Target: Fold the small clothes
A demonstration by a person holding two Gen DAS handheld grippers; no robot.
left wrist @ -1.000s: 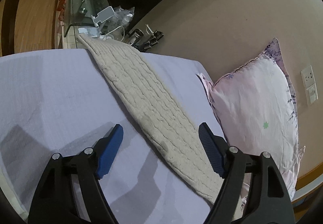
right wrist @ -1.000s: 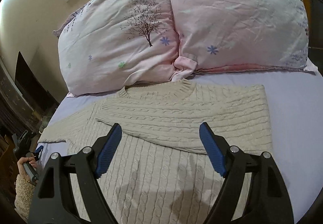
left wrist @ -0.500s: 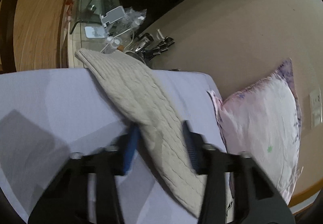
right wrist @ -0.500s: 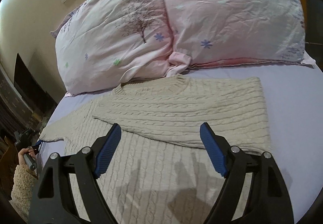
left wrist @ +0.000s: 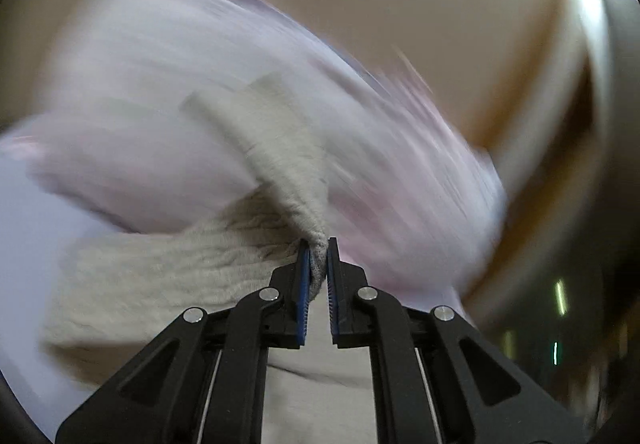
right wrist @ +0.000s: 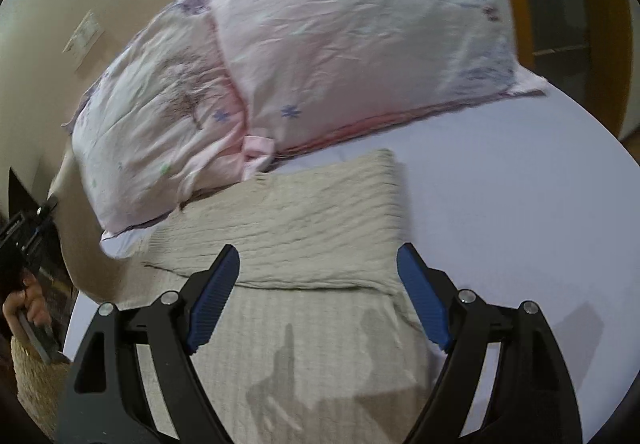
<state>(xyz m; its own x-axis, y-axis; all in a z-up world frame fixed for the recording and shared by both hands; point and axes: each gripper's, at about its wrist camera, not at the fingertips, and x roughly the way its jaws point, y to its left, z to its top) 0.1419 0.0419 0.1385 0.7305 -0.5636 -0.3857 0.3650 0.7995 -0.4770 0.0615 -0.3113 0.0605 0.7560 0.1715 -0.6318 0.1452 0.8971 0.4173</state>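
Pinching a bunched fold of the cream cable-knit sweater (left wrist: 280, 160) between its blue pads, the left gripper (left wrist: 316, 276) is clenched on the cloth, its view heavily blurred. Hovering above the sweater's body with jaws spread wide and nothing between them, the right gripper (right wrist: 318, 302) is facing two pink floral pillows (right wrist: 304, 56) lying at the far side on the lavender bedsheet (right wrist: 520, 204).

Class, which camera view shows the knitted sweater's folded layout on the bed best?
The right wrist view: the sweater lies spread, one sleeve folded across, below the open right gripper. The blurred left wrist view shows only a bunched part pinched in the left gripper.
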